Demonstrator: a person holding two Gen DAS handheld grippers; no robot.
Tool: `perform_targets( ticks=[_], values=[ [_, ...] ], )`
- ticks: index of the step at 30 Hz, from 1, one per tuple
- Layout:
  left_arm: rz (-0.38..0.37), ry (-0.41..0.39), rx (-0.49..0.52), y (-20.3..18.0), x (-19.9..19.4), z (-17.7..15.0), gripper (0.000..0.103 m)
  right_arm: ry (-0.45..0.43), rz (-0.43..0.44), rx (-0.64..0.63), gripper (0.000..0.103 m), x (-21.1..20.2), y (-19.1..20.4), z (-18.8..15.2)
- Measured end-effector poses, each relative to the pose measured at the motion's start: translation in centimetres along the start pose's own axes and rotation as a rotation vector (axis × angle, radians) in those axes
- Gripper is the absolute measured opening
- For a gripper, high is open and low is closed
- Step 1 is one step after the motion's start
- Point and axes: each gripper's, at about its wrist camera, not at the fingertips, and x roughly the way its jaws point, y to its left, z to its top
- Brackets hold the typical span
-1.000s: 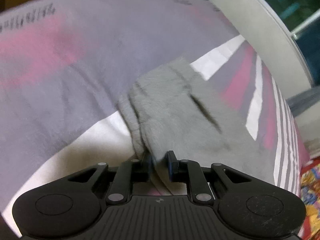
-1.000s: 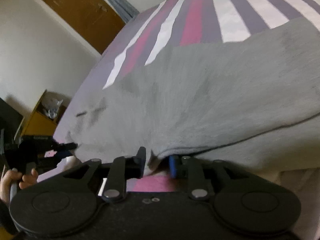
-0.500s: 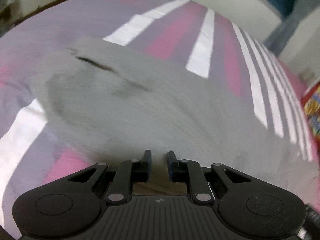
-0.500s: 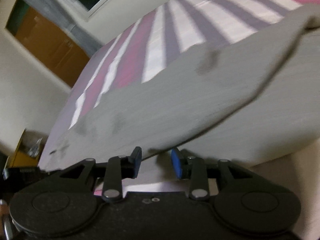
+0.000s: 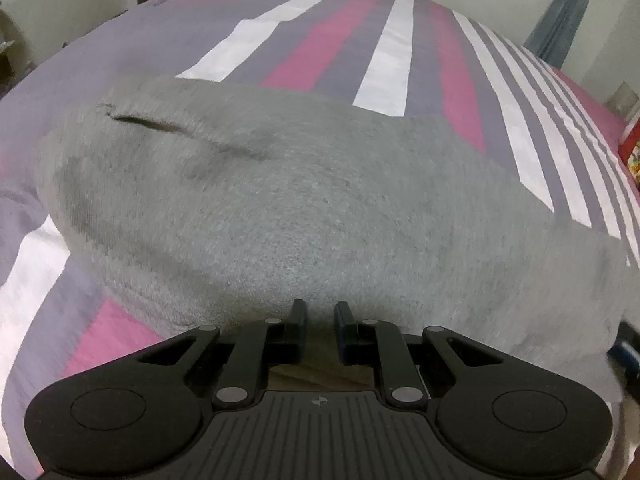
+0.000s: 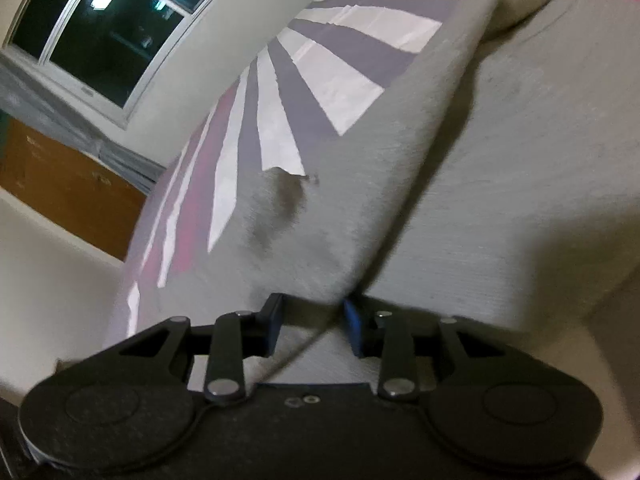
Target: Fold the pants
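Observation:
The grey pants [image 5: 288, 208] lie spread across the striped bed [image 5: 340, 48], with a dark pocket slit at the far left. My left gripper [image 5: 320, 316] sits at the near edge of the cloth, jaws a small gap apart with grey fabric between the tips. In the right wrist view the pants [image 6: 500, 180] show a raised fold running away from my right gripper [image 6: 314, 312]. Its blue-padded jaws are wider apart, with the cloth edge lying between them.
The bed has purple, pink and white stripes. A window [image 6: 92, 20] and a wooden door [image 6: 60, 184] stand beyond the bed. A red patterned object [image 5: 630, 148] sits at the bed's right side.
Both grippers have swung over the bed, dragging the pants with them. The cloth went from a bunched lump to a spread sheet. The right jaws have widened.

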Motion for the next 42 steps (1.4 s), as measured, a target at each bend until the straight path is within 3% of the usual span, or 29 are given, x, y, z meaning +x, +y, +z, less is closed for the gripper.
perform_targets(
  ticks=[4, 7, 16, 18, 20, 24, 36, 42],
  values=[
    [0.012, -0.007, 0.026, -0.2, -0.1, -0.2, 0.016, -0.013, 0.018, 0.01, 0.033, 1.2, 0.7, 0.6],
    [0.015, -0.012, 0.037, -0.3, -0.1, -0.3, 0.016, -0.036, -0.005, -0.043, 0.021, 1.1, 1.6, 0.7],
    [0.023, -0.024, 0.06, -0.6, 0.1, -0.4, 0.016, -0.143, -0.005, -0.169, 0.005, -3.3, 3.4, 0.0],
    [0.028, -0.027, 0.068, -0.7, 0.1, -0.5, 0.016, -0.117, -0.006, -0.197, 0.005, -3.3, 3.4, 0.0],
    [0.032, -0.029, 0.072, -0.8, 0.1, -0.5, 0.016, -0.061, -0.023, -0.198, 0.015, -2.7, 2.9, 0.0],
    [0.027, -0.027, 0.063, -0.7, 0.1, -0.5, 0.016, -0.025, -0.049, -0.168, 0.026, -1.7, 1.9, 0.1],
    [0.038, -0.027, 0.081, -0.9, 0.4, -0.5, 0.016, -0.107, -0.168, -0.093, 0.029, -2.7, -2.9, 3.1],
    [0.051, -0.025, 0.093, -1.1, 0.5, -0.5, 0.017, -0.141, -0.141, -0.151, 0.031, -0.2, -0.4, 5.8]
  ],
)
